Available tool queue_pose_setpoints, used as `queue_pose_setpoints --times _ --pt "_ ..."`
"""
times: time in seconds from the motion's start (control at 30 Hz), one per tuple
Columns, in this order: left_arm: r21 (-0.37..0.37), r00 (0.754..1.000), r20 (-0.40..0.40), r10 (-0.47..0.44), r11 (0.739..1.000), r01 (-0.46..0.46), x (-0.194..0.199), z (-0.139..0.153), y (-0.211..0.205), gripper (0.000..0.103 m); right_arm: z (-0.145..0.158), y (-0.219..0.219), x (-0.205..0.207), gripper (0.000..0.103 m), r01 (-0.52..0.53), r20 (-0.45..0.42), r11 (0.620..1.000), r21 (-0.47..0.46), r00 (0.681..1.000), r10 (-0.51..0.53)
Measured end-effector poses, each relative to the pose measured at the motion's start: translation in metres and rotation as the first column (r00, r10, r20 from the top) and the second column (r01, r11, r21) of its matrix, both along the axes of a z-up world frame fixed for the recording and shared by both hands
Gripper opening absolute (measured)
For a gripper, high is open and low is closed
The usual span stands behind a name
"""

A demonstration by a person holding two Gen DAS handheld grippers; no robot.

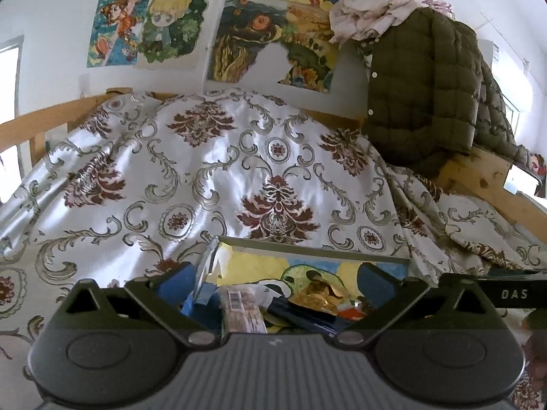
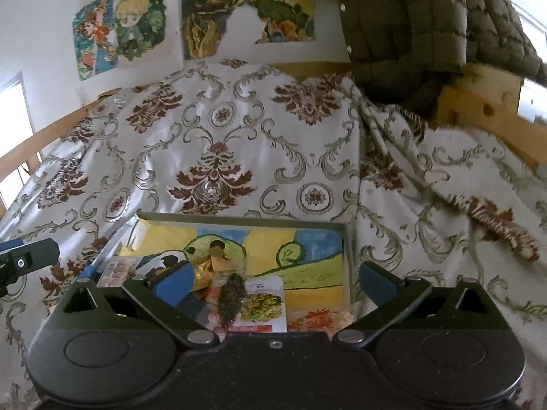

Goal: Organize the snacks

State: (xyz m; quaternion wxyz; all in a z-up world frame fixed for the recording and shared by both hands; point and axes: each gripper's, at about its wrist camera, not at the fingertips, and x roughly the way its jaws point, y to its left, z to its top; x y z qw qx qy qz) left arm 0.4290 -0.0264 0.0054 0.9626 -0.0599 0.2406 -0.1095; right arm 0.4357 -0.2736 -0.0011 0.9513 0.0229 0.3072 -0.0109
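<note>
Over the patterned bedspread (image 2: pixel 239 130), a tray (image 2: pixel 347 239) is seen holding assorted snacks (image 2: pixel 265 302). Both the left gripper (image 1: pixel 273 282) and right gripper (image 2: pixel 273 280) are spread wide, nothing grasped. Selection appears pending; a packet, perhaps the dark one, must next be straddled.
</note>
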Motion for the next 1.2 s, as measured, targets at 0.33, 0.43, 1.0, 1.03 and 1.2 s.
queue_pose_setpoints --times 0.33,0.43,1.0,1.03,1.2 --pt "0.052 0.999 0.023 0.024 0.998 -0.025 -0.037 0.019 -0.007 0.103 0.025 -0.002 -0.036 0.102 -0.023 0.042 0.999 -0.033 0.999 0.025" --pt "0.074 0.999 0.037 0.035 0.997 -0.038 -0.045 0.023 -0.008 0.103 0.03 -0.002 -0.045 0.102 -0.023 0.049 0.999 -0.038 0.998 0.025" --pt "0.062 0.996 0.086 0.039 0.997 -0.044 -0.109 0.046 0.002 0.103 0.051 0.012 -0.103 0.102 -0.037 0.086 0.997 -0.065 0.995 0.043" --pt "0.06 0.995 0.088 0.039 0.997 -0.045 -0.112 0.047 0.003 0.103 0.053 0.013 -0.106 0.102 -0.036 0.089 0.997 -0.063 0.995 0.042" --pt "0.047 0.994 0.093 0.054 0.997 -0.058 -0.127 0.052 0.01 0.103 0.058 0.017 -0.122 0.102 -0.031 0.099 0.998 -0.057 0.994 0.037"
